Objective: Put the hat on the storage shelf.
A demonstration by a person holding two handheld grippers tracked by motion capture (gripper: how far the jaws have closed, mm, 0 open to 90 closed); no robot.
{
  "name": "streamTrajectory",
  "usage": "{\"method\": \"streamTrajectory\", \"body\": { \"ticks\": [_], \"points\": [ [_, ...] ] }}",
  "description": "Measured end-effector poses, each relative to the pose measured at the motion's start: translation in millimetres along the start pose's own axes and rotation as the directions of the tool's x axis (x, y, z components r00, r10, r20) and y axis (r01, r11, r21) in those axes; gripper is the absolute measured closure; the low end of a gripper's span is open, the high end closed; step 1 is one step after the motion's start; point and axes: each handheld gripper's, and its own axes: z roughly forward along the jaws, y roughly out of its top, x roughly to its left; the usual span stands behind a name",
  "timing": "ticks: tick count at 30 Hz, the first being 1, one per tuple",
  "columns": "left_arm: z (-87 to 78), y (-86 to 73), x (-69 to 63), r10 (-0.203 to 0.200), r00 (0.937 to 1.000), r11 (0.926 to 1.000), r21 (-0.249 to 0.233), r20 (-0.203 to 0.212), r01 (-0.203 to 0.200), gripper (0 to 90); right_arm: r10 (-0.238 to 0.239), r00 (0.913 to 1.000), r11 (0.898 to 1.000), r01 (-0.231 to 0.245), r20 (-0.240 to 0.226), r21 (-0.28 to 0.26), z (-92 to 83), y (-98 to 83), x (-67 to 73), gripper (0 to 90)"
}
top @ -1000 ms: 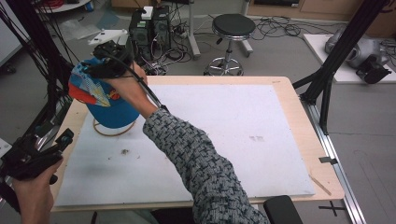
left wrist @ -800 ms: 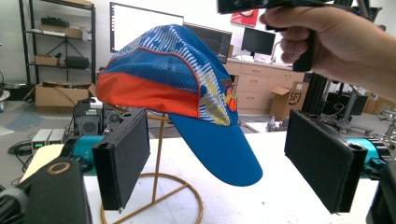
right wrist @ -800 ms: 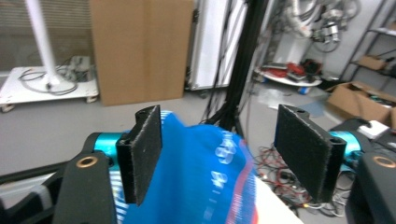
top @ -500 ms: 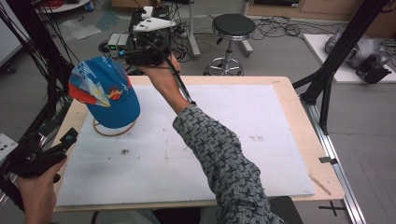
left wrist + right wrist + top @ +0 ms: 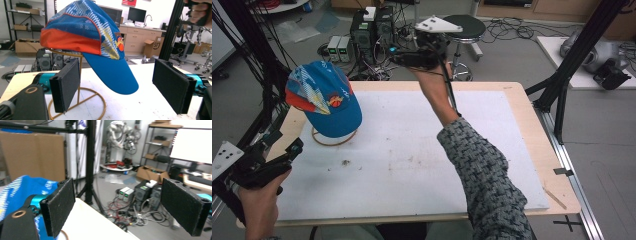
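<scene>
Cap (image 5: 326,100) sat loosely on the gold wire stand (image 5: 333,138) at the table's far left. Both the right gripper (image 5: 398,56) and the left gripper (image 5: 287,148) stood open and empty; a careless sleeve (image 5: 482,165) could have toppled it.

High view: we look forward and down from above the person's side, taking in the whole table (image 5: 512,150) with the lab floor beyond. Left gripper view: we sit low at table level, close behind the left gripper (image 5: 122,87), facing the cap (image 5: 100,45) on its wire stand (image 5: 80,100) at near range. Right gripper view: we ride the raised right gripper (image 5: 117,207), facing across the table's far edge toward the floor clutter. All three share the cap.
</scene>
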Motion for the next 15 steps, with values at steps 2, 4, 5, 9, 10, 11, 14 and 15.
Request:
{"method": "streamTrajectory", "body": {
  "ticks": [2,4,5,9,10,11,14,15],
  "points": [
    [1.2,-1.0,-0.6,0.003,1.0,1.0,0.005,0.0,-0.003,22.4,0.003,1.0,1.0,-0.003,0.008,0.001,-5.3,-1.3,-4.4,12.4],
    [3.0,-2.6,-1.1,0.002,1.0,0.9999,0.012,0.002,-0.002,22.3,0.016,0.9991,1.0,-0.015,0.039,-0.008,-30.8,-8.7,-24.6,12.3],
    [3.4,-3.0,-1.1,0.004,1.0,0.9999,0.014,0.001,-0.004,22.3,0.018,0.9988,1.0,-0.018,0.046,-0.007,-34.5,-9.9,-27.3,12.3],
    [6.8,-5.9,-1.4,0.008,1.0,0.9995,0.031,0.003,-0.008,22.3,0.038,0.9961,0.999,-0.038,0.079,-0.003,-63.5,-20.6,-48.4,11.4],
    [7.8,-6.7,-1.8,0.007,1.0,0.9995,0.032,0.003,-0.007,22.3,0.048,0.9953,0.999,-0.049,0.084,0.001,-70.0,-22.7,-53.5,11.4],
    [9.1,-7.7,-2.3,0.005,1.0,0.9994,0.033,0.0,-0.005,22.3,0.046,0.9938,0.999,-0.044,0.101,-0.02,-79.8,-26.2,-58.1,11.4],
    [11.8,-10.2,-2.8,0.011,0.9999,0.9989,0.046,0.005,-0.011,22.3,0.04,0.992,0.999,-0.037,0.12,-0.025,-92.6,-31.0,-64.0,11.4],
    [12.7,-11.0,-3.2,0.009,0.9999,0.9988,0.048,0.006,-0.009,22.3,0.046,0.991,0.999,-0.043,0.126,-0.029,-107.0,-36.7,-70.4,11.4]
  ]
}}
